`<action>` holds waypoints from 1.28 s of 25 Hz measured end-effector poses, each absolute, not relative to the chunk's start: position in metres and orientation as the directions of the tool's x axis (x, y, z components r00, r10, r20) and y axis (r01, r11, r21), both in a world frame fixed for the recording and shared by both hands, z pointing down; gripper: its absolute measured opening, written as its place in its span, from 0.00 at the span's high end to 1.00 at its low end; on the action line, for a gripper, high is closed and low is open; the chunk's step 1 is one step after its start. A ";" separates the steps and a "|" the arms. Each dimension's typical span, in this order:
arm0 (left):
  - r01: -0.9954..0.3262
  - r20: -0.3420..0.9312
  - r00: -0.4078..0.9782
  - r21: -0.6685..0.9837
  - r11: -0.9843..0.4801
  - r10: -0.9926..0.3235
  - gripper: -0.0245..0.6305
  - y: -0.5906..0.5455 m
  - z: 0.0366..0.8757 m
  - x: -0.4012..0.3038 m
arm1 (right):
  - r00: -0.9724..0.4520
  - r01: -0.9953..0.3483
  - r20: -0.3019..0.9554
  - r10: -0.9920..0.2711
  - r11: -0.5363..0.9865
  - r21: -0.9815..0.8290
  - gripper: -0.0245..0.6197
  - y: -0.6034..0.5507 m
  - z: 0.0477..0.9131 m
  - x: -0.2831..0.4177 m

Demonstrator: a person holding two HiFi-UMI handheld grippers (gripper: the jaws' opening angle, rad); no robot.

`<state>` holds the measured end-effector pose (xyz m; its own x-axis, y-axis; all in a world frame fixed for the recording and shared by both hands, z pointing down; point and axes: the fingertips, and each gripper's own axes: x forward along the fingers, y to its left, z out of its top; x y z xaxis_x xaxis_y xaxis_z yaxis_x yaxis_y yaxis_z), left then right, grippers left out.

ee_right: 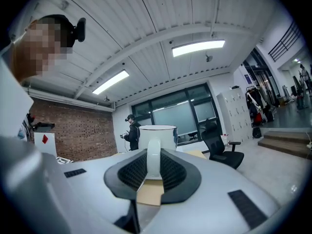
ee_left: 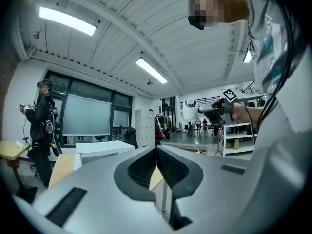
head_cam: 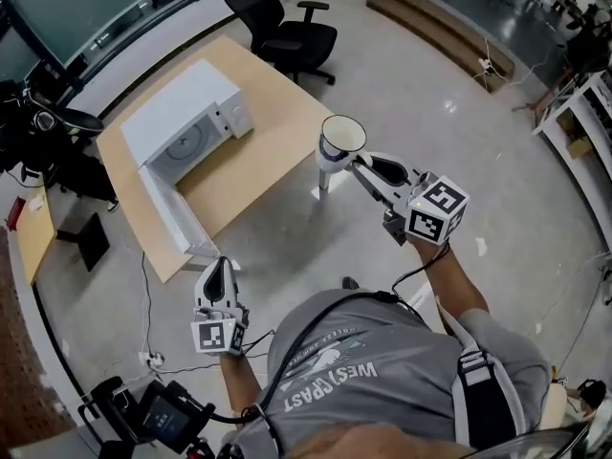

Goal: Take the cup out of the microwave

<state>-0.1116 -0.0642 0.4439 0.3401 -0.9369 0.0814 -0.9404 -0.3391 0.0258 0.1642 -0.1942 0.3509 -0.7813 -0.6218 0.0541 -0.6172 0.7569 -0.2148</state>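
Note:
A white cup [head_cam: 341, 142] with a dark band hangs in the air over the floor, just off the wooden table's [head_cam: 258, 151] right edge. My right gripper [head_cam: 359, 161] is shut on its handle; in the right gripper view the handle [ee_right: 153, 160] stands upright between the pads, with the cup body [ee_right: 157, 133] beyond it. The white microwave [head_cam: 186, 122] sits on the table with its door [head_cam: 177, 220] swung open toward me. My left gripper [head_cam: 220, 266] is low at the left, near the table's front corner, shut and empty, with its pads [ee_left: 151, 165] meeting at the tips.
A black office chair [head_cam: 287, 32] stands beyond the table. Wooden steps [head_cam: 440, 27] lie at the far right and a white shelf unit [head_cam: 583, 122] at the right edge. A person in dark clothes [ee_left: 43, 126] stands left of the table. Camera gear [head_cam: 158, 414] sits by my left side.

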 end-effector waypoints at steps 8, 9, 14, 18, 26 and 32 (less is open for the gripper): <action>-0.948 0.108 0.316 0.006 -0.317 -0.943 0.89 -0.056 0.458 -0.133 | -0.766 -0.629 0.057 -0.640 0.728 -0.274 0.86 -0.285 0.393 0.131; -0.951 0.108 0.309 0.012 -0.310 -0.945 0.89 -0.055 0.460 -0.133 | -0.762 -0.634 0.068 -0.644 0.719 -0.284 0.86 -0.300 0.401 0.129; -0.968 0.144 0.251 0.023 -0.250 -0.957 0.89 -0.079 0.473 -0.143 | -0.742 -0.665 0.127 -0.658 0.699 -0.264 0.86 -0.394 0.439 0.112; -0.983 0.163 0.184 0.028 -0.181 -0.969 0.89 -0.130 0.475 -0.152 | -0.752 -0.659 0.192 -0.631 0.705 -0.262 0.86 -0.486 0.477 0.083; -0.999 0.187 0.047 0.035 -0.041 -0.981 0.89 -0.245 0.464 -0.143 | -0.768 -0.634 0.322 -0.553 0.726 -0.265 0.86 -0.661 0.570 0.032; -0.997 0.226 -0.053 0.038 0.063 -0.973 0.89 -0.277 0.450 -0.140 | -0.750 -0.637 0.418 -0.512 0.730 -0.248 0.86 -0.745 0.631 0.007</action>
